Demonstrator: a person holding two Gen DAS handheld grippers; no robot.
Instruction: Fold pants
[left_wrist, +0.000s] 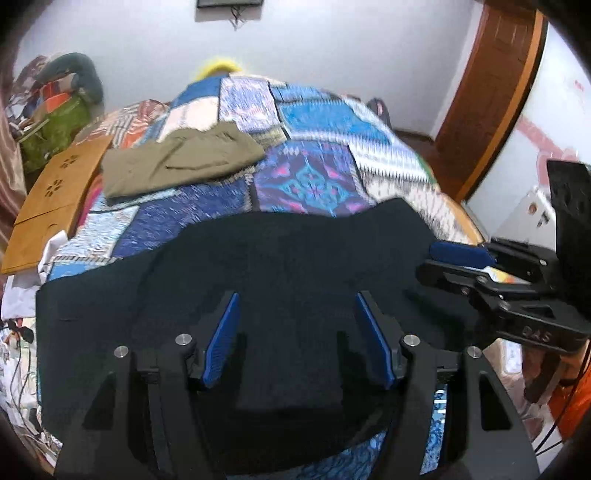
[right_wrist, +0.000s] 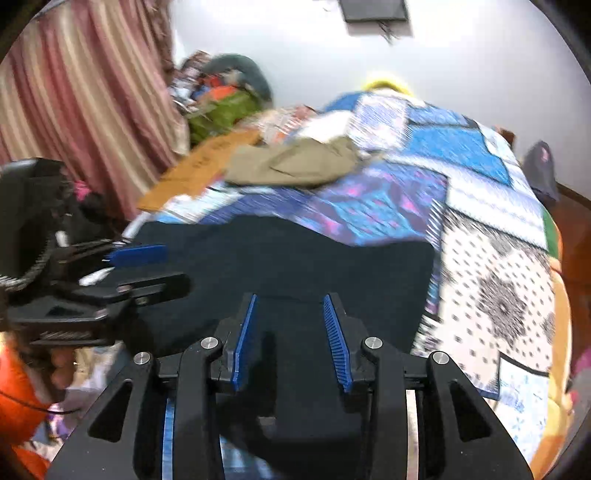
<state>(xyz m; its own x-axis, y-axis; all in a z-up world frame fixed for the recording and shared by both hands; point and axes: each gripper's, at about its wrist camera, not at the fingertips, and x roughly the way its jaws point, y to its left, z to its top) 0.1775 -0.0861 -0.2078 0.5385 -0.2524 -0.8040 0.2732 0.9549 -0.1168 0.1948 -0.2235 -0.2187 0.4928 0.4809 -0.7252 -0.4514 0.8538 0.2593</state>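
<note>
You hold both the left gripper (left_wrist: 295, 339) and right gripper (right_wrist: 291, 339) parted and empty above the dark pants (left_wrist: 258, 266) spread across the lower frame on the quilt (left_wrist: 314, 122), likely poised to pinch the near edge.

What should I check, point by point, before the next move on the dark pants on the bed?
1. Dark pants lie on the quilt: ok.
2. Left tool open, nothing pinched: ok.
3. Right tool open, nothing pinched: ok.
4. The two tools are apart, not colliding: ok.
5. Olive pants lie farther back, clear of the dark pair: ok.
6. Dark fabric smooth, no hidden creases: cannot tell, too dark and blurred.
</note>
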